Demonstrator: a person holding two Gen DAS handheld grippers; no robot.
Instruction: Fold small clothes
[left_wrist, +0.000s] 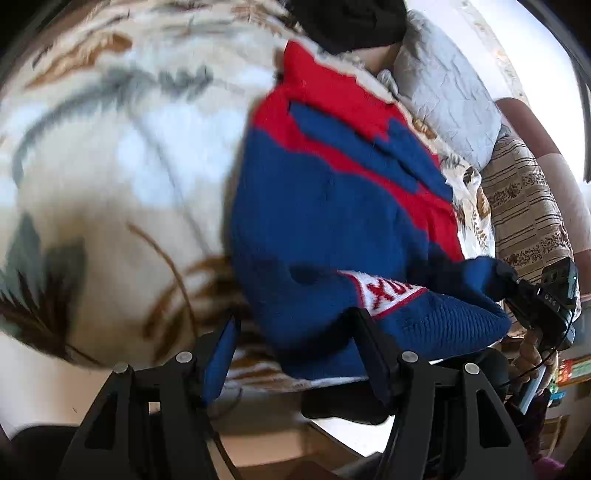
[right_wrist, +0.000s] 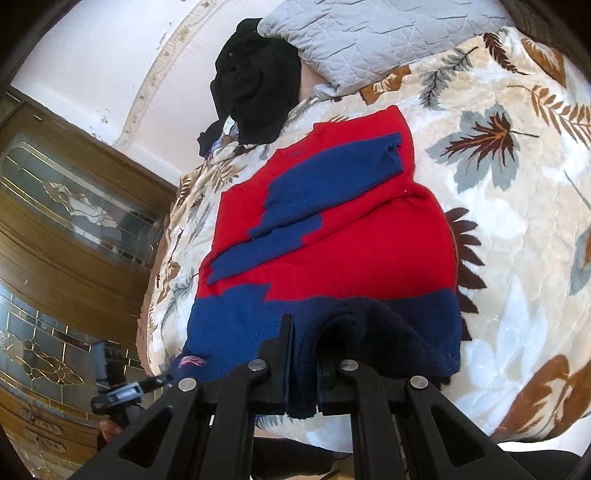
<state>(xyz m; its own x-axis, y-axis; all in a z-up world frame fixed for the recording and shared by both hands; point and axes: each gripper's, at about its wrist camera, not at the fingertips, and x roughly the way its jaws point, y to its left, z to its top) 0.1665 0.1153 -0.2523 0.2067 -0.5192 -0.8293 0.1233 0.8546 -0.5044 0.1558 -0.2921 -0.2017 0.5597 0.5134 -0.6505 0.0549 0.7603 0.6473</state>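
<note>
Right wrist view: right gripper (right_wrist: 303, 369) is clenching the soft, floppy knitted sweater (right_wrist: 332, 229) at its thick lower-centre hem; left gripper (left_wrist: 295, 354) is hanging released.

red-and-blue sweater (right_wrist: 332, 236), leaf-print blanket (right_wrist: 517, 206)

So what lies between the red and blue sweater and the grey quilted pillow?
In the right wrist view, only leaf-print blanket separates the sweater from the grey pillow; the black garment sits beside that gap.
</note>
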